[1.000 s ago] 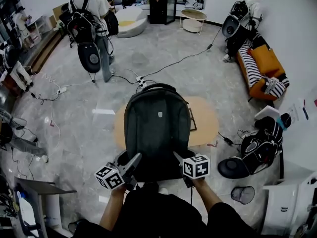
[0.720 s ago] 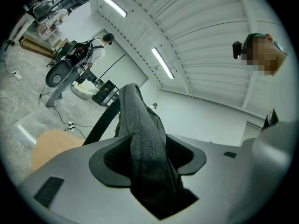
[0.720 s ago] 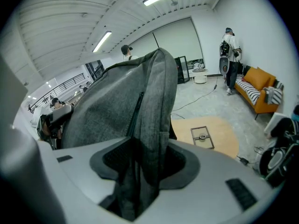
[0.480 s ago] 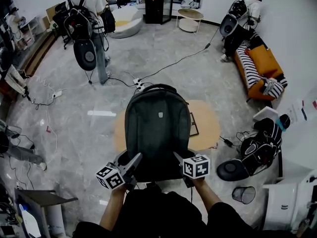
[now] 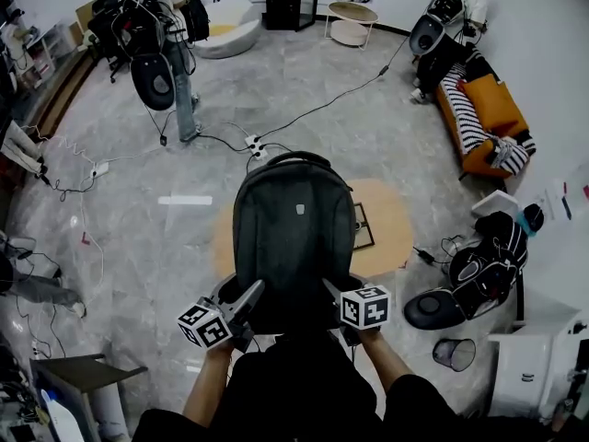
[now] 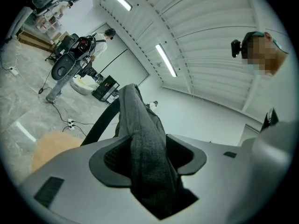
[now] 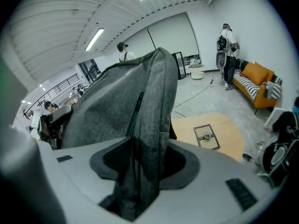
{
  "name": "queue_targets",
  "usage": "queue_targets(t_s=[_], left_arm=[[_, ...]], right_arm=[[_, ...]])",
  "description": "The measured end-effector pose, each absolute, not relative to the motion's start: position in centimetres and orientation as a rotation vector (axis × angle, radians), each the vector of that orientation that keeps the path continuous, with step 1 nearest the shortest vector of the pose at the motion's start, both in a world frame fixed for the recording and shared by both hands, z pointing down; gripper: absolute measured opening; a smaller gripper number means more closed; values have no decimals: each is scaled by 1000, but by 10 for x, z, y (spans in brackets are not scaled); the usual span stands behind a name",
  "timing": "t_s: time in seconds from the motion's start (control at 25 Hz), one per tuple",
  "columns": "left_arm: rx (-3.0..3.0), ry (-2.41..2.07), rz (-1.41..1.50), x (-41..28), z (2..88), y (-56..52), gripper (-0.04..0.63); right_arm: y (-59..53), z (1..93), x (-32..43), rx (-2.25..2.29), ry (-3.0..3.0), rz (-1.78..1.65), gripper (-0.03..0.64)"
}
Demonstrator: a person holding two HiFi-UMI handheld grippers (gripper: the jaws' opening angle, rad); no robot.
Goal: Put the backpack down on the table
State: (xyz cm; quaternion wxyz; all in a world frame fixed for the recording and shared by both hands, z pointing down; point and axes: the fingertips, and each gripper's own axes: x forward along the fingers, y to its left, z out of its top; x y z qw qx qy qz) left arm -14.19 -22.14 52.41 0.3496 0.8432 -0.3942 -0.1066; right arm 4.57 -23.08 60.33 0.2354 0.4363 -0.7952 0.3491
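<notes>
A dark grey backpack [image 5: 293, 238] hangs upright in front of me, over the near side of a round wooden table [image 5: 382, 228]. My left gripper [image 5: 250, 297] is shut on its lower left edge. In the left gripper view a fold of grey fabric [image 6: 145, 157] is pinched between the jaws. My right gripper [image 5: 331, 295] is shut on the lower right edge, and a fold of the backpack [image 7: 140, 157] fills its jaws. The backpack hides much of the table [image 7: 224, 132].
A small rectangular frame [image 5: 361, 226] lies on the table, right of the backpack. Cables and a power strip [image 5: 255, 145] cross the floor beyond. A person with a backpack [image 5: 156, 26] stands far left. An orange sofa [image 5: 483, 118], a black bag [image 5: 483, 274] and a wire bin [image 5: 453, 353] stand at right.
Both grippers and the backpack have edged forward over the table and sunk slightly, with the grips unchanged. The person at the far left has drifted further off in the view.
</notes>
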Motion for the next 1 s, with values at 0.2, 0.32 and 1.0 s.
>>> queue_targets(t_s=[0.2, 0.32, 1.0], left_arm=[[2156, -1005, -267, -140, 543, -239, 244], [2147, -996, -269, -138, 556, -254, 242], [2040, -1065, -191, -132, 644, -336, 239]], right_arm=[[-245, 619, 49, 1190, -2149, 980, 187], [-258, 631, 51, 1191, -2134, 988, 187], [-339, 713, 60, 1123, -2059, 1055, 187]])
